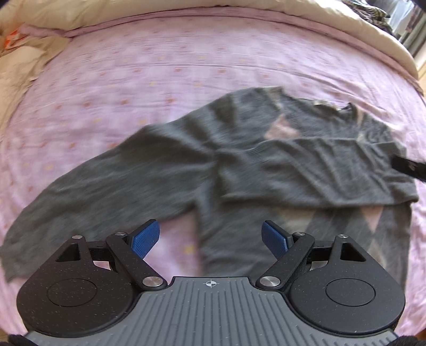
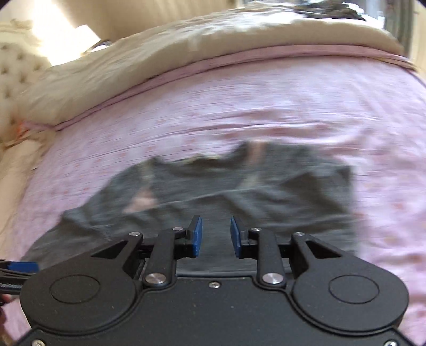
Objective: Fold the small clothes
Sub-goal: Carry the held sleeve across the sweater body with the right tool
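A: What am I seeing on the left side?

B: I'm looking along the left gripper (image 1: pixel 210 238); its jaws are spread wide with nothing between them. It's hovering over the near edge of the grey sweater (image 1: pixel 239 159), which is lying on the pink bedsheet (image 1: pixel 133 79). One sleeve (image 1: pixel 87 186) is stretching out to the near left, its cuff ending close to the frame's edge. Far left of it the sheet is lying bare up to the cream duvet (image 1: pixel 159 10).

A: And moving right?

B: The other sleeve (image 1: pixel 319 173) is lying folded across the body. At the far right edge the tip of the right gripper (image 2: pixel 216 237) is showing dark above that fold. In its own view, blurred, its jaws are parted narrowly, gripping nothing, over the sweater's near hem. Bare sheet is running on to the right.
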A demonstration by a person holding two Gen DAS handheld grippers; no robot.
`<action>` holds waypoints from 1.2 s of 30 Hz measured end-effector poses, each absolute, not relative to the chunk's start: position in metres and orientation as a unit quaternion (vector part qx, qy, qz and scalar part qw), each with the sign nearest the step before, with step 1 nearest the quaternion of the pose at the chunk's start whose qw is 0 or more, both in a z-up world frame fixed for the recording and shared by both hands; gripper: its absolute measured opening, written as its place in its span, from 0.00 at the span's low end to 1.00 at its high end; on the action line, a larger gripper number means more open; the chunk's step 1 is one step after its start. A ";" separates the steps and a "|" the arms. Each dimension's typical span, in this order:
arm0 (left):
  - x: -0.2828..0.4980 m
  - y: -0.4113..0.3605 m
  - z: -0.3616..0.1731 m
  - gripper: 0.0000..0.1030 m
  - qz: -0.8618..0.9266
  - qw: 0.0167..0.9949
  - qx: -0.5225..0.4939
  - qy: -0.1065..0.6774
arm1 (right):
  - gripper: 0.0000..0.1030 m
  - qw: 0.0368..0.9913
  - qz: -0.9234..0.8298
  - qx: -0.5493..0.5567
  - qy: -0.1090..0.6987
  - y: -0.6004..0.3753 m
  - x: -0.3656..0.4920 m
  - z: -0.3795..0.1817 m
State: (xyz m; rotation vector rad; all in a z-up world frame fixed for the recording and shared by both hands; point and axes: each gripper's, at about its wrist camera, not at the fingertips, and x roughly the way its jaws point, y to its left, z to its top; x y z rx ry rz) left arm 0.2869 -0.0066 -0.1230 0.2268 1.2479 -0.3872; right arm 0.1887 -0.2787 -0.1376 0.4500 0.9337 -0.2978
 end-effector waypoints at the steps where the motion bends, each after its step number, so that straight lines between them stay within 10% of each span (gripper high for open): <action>1: 0.289 -0.017 -0.126 0.81 -0.185 0.787 0.105 0.579 | 0.35 0.852 -0.164 0.218 0.447 -0.297 0.183 -0.139; 13: 0.307 -0.072 -0.208 0.88 -0.142 0.752 0.228 0.601 | 0.35 0.808 -0.243 0.237 0.482 -0.406 0.171 -0.184; 15: 0.306 -0.060 -0.210 1.00 -0.145 0.767 0.215 0.587 | 0.35 0.802 -0.237 0.244 0.490 -0.409 0.178 -0.195; 28: 0.314 -0.030 -0.220 1.00 -0.138 0.756 0.138 0.625 | 0.42 0.798 -0.200 0.312 0.476 -0.417 0.195 -0.220; 32: 0.313 -0.027 -0.221 1.00 -0.141 0.757 0.137 0.623 | 0.10 0.805 -0.176 0.314 0.472 -0.417 0.196 -0.217; 36: 0.314 -0.031 -0.221 1.00 -0.140 0.757 0.138 0.623 | 0.09 0.819 -0.195 0.206 0.498 -0.410 0.205 -0.197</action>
